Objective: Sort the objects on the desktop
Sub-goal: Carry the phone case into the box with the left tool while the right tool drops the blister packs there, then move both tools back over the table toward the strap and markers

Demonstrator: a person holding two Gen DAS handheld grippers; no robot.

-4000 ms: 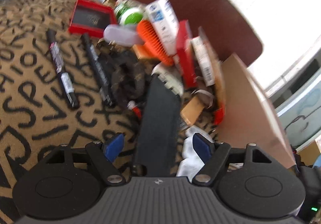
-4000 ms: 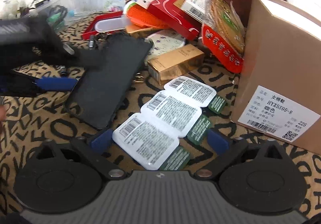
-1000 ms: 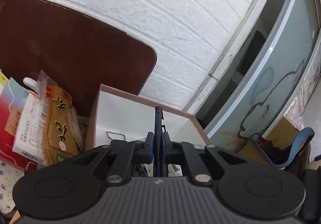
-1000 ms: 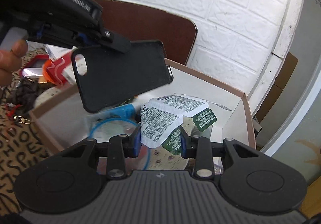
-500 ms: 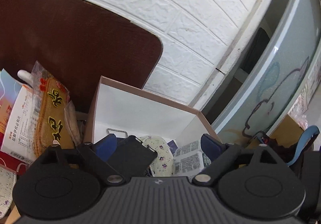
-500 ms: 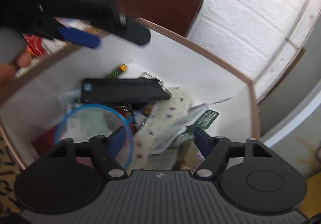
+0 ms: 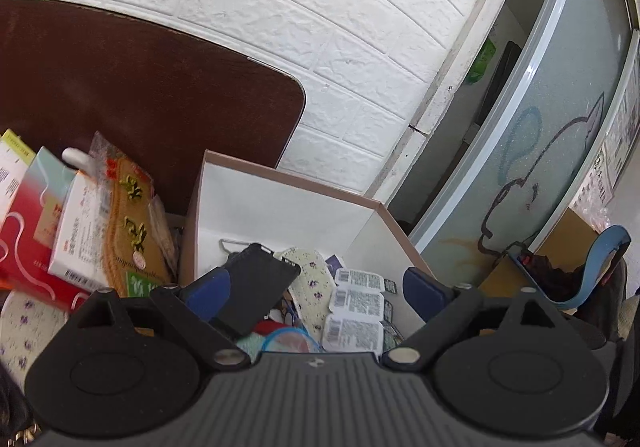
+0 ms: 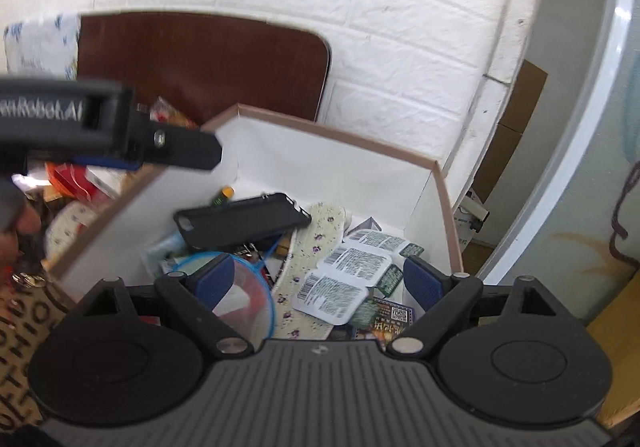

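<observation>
A brown cardboard box (image 8: 328, 135) with white inner walls (image 7: 280, 203) holds sorted items. A black phone case (image 8: 244, 221) lies inside it on the pile; it also shows in the left wrist view (image 7: 256, 287). A strip of three white sealed cups (image 8: 344, 277) lies beside it in the box, also in the left wrist view (image 7: 356, 305). My left gripper (image 7: 316, 287) is open and empty above the box. My right gripper (image 8: 318, 279) is open and empty above the box. The left gripper's body (image 8: 100, 127) shows at the left of the right wrist view.
In the box lie a floral pad (image 8: 316, 247), a blue-rimmed round lid (image 8: 240, 287) and small items. Left of the box stands a pile of packets and boxes (image 7: 80, 223) on the patterned cloth (image 8: 20, 347). A brown chair back (image 7: 140, 95) and white brick wall are behind.
Both grippers have opened: the phone case dropped from the left one and the cup strip from the right one into the box. Both now lie on the pile.
</observation>
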